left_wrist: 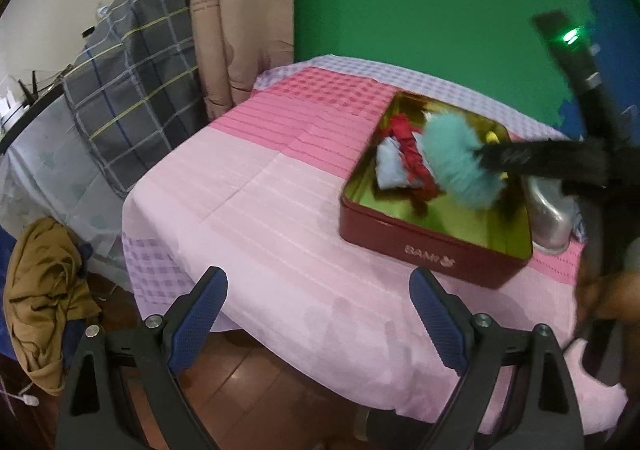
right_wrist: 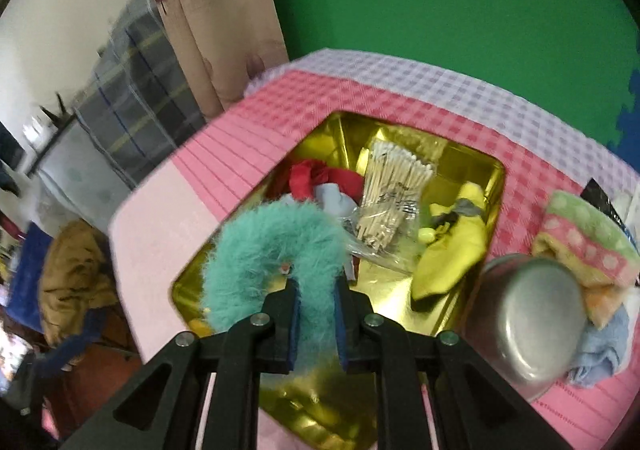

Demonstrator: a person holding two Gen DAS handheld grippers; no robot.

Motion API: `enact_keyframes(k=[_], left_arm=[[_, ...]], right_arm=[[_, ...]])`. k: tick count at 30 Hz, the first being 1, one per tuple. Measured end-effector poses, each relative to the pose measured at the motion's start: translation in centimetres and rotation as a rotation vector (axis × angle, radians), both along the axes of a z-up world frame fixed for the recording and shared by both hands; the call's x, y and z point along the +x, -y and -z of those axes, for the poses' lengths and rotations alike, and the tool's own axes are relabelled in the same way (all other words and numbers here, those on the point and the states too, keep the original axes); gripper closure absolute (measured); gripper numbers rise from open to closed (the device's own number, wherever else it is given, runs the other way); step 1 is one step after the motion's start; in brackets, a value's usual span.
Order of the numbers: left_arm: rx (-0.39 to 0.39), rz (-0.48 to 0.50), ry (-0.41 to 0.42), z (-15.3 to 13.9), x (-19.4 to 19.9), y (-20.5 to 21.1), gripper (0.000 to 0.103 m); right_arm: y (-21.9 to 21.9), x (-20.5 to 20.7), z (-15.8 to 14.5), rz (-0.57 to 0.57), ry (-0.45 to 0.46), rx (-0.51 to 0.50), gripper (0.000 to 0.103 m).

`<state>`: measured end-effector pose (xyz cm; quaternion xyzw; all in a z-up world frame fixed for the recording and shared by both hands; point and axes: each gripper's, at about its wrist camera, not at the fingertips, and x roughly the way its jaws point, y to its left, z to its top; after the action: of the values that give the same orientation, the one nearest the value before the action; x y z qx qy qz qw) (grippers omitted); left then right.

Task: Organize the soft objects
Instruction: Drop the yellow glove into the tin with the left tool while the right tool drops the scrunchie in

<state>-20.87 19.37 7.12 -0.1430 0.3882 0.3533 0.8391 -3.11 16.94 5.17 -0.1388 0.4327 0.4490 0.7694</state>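
Now holding a teal fluffy scrunchie (right_wrist: 276, 250) pinched in the right hand-held gripper (right_wrist: 317, 320), hung over the open red tin (left_wrist: 430, 250) on the pink-clothed tabletop (left_wrist: 256, 209). Closed on the fluffy ring at one side, rest of it arching forward and free. Left hand-held gripper (left_wrist: 318, 314) spread wide, empty, hovering at the near edge of the tabletop, well apart from the tin.

Best lowered into the bare gold corner nearest the camera, not onto the cotton swab packet (right_wrist: 394, 193) or the yellow cloth (right_wrist: 452, 250). Red fabric (right_wrist: 320, 177) and pale blue cloth (right_wrist: 334, 201) already piled at the far side; no need to crowd them. Better released only once the fluff touches the floor of the tin, since so light a thing could cling to the pads or bounce over the low wall. Worth keeping clear of the steel bowl (right_wrist: 524, 326) just beside the tin. Striped towel (right_wrist: 586, 246) outside the tin probably next.
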Motion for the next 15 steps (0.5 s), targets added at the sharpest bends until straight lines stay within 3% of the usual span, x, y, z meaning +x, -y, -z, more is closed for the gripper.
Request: enact_keyframes(k=[10,12,15], left_arm=[[-0.002,-0.089,0.028,-0.4,-1.2,-2.1,0.013],[-0.01,-0.095,0.034,-0.4,-1.2,-2.5,0.013],[-0.012,-0.094,0.035,-0.5,-1.3,-2.7,0.013]], right_arm=[[-4.0,-1.6,2.4,-0.023,0.051,-0.087,0.086],[-4.1,-1.7,2.4,-0.02,0.039,-0.078,0.082],[-4.1,-1.8,2.2,-0.004,0.053,-0.071,0.067]])
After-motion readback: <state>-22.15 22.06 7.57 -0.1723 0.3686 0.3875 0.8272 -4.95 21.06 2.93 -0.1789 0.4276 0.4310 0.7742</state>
